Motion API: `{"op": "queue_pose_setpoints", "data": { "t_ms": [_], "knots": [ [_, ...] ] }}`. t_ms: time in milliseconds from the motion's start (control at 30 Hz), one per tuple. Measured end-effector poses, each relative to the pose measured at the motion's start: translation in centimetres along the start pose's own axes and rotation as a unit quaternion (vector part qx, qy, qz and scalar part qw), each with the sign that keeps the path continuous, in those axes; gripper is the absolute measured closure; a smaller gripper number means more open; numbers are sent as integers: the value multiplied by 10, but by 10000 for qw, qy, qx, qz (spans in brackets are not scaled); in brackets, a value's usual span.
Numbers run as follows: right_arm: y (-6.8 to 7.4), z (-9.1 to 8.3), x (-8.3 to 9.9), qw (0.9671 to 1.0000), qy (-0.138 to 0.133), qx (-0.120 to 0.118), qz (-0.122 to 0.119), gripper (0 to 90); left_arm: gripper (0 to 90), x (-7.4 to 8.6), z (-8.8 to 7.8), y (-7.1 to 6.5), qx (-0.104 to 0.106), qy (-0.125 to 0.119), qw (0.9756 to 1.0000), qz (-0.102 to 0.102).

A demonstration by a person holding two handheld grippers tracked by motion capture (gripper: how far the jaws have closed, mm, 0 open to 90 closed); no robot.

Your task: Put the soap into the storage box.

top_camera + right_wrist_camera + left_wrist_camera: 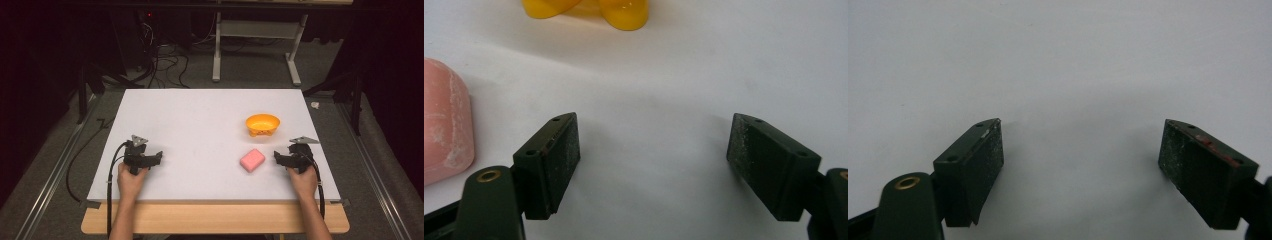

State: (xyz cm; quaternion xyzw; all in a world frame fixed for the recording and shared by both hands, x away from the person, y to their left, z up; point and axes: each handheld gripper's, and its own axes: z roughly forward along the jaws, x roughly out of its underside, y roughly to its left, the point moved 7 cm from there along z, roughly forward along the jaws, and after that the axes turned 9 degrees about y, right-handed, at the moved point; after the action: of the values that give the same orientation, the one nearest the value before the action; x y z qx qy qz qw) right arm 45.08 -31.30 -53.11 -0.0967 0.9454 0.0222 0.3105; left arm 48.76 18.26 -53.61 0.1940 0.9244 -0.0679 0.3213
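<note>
My right gripper (653,165) has its jaws spread wide with nothing but bare white surface between them, and my left gripper (1080,165) is the same, jaws parted over plain white with nothing in the gap. From the right gripper view I see the pink soap bar (444,120) lying just off to the left of the left-hand jaw, close but not touching it, its face dusted with pale scuffs. Farther ahead in that view sit the feet of the orange bowl (599,10), cut off by the top edge. From the high view, the right gripper (276,157) rests low on the worktop (200,125) near its right edge, jaws pointing toward the soap bar (252,160), which lies flat just beside it on the side nearer the middle. The orange bowl (262,123) stands upright behind the soap, near it but apart. The left gripper (160,155) sits well away on the left half of the worktop, jaws pointing inward, a hand (131,181) wrapped around its grip and a black cable trailing back off the near edge.
</note>
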Motion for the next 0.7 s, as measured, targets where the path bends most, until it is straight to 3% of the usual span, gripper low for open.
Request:
{"op": "queue_pose_setpoints", "data": {
  "t_ms": [700],
  "knots": [
    [0,0,0,10000,12,-30,11,211,186,0,0,0,5,-7,10000,-5]
  ]
}}
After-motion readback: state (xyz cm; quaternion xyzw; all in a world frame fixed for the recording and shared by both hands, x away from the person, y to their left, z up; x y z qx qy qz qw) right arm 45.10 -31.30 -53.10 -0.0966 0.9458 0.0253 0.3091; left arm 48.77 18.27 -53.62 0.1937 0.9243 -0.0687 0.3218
